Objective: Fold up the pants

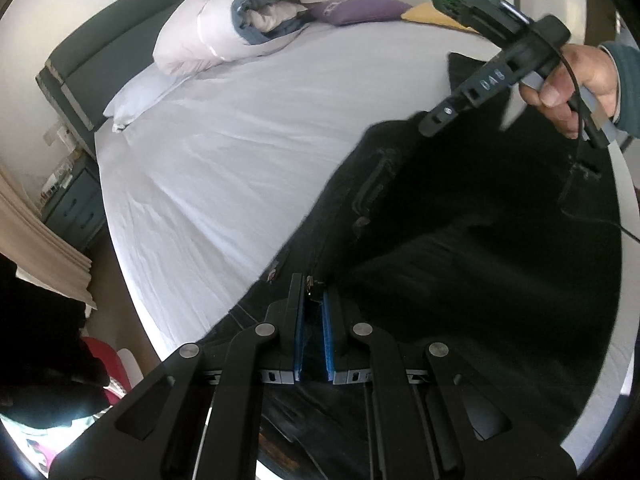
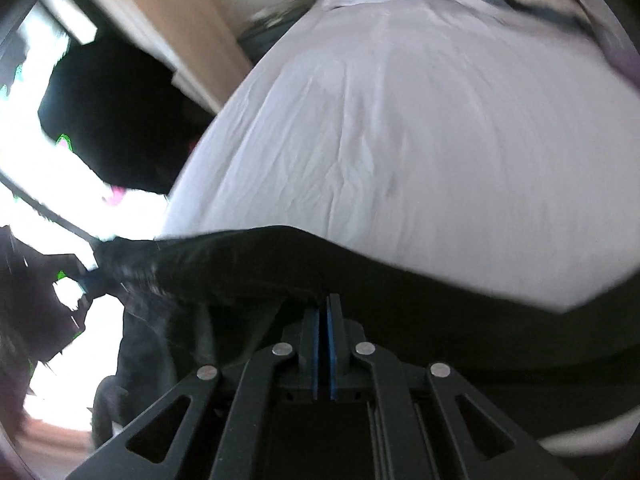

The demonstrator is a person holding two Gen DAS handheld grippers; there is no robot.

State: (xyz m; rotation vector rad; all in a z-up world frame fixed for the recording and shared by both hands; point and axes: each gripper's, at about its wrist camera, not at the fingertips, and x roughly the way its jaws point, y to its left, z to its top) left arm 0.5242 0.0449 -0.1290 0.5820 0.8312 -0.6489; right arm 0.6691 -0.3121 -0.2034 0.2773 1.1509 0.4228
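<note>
The left hand-held gripper (image 1: 314,300) is clenched on the black pants (image 1: 460,232), pinching fabric with a zipper between its blue pads. From there the pants spread ahead and to the right over the bed's white sheet (image 1: 240,152). The right hand-held gripper (image 2: 327,304) has its pads pressed together against a fold of the pants (image 2: 280,264); the cloth stretches left of it toward the other gripper. A rolled duvet (image 1: 236,20) lies far ahead of the left gripper.
</note>
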